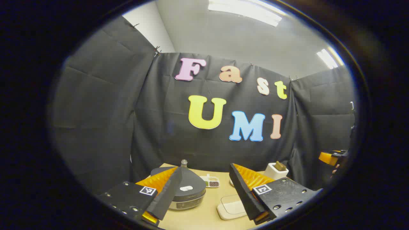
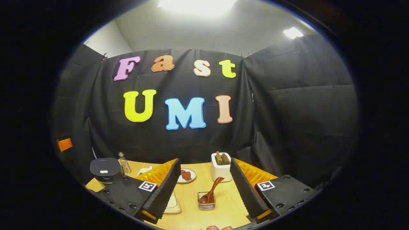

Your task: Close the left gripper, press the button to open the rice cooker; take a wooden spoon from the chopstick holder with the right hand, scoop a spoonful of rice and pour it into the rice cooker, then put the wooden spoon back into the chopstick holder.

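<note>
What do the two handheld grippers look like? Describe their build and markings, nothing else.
In its own view, the left gripper has two long wedge-shaped fingers with ribbed inner faces, mounted on dark plates studded with screws. Each plate bears a small square black-and-white marker. The right gripper is built the same way: ribbed wedge fingers, screwed dark plates, one square marker each.

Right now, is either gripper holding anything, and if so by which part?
Nothing is held. The left gripper and the right gripper both stand open with nothing between their fingers; the wooden spoon rests in a small wire basket.
</note>
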Available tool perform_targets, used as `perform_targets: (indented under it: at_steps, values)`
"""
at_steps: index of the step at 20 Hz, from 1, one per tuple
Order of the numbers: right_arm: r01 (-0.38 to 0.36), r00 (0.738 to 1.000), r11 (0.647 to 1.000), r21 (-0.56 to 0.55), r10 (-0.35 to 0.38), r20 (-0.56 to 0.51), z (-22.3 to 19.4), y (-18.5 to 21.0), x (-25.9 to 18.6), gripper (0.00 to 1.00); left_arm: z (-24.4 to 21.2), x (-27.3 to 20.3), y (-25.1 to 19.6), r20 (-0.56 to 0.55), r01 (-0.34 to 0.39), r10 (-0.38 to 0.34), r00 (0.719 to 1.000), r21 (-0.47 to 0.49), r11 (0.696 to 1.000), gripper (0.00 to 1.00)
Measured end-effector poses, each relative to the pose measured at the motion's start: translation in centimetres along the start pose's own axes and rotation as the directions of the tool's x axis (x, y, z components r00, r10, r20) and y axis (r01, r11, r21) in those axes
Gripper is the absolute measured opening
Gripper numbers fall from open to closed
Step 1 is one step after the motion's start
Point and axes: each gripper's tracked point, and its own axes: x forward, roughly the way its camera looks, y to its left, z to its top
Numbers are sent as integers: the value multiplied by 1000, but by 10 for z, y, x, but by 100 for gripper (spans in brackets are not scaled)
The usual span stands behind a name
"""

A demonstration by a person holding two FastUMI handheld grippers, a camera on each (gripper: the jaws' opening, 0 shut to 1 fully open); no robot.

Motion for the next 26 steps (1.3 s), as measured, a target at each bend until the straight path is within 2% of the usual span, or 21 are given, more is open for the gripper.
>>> perform_targets:
  at_steps: [1,9,10,11,13,17,21,26]
  values:
    - [-3,1000,1000,-2,3,1,1,-1,2,98,-1,0,0,-2,-1,1,1000,9,1000,94]
    - [-43,999,999,14,44,-28,-1,4,22,98,-6,4,-13,-41,-11,13,999,47,999,94]
    - [-54,998,998,14,54,-28,1,5,25,93,-4,6,-17,-44,-14,17,999,49,999,94]
    - [-65,997,998,9,65,-29,2,5,28,98,-2,4,-18,-43,-17,19,999,50,999,94]
    - [-93,995,996,-9,93,-32,1,3,35,98,1,11,-30,-44,-32,34,998,50,998,94]
    - [-136,990,991,-15,136,-41,5,-14,62,98,7,22,-62,-66,-70,71,995,24,997,94]
    - [-160,987,987,14,160,-29,2,-37,79,98,14,24,-85,-58,-109,113,992,64,992,94]
    - [-187,982,982,4,187,-29,-11,-62,93,100,7,24,-113,-79,-146,149,986,48,988,94]
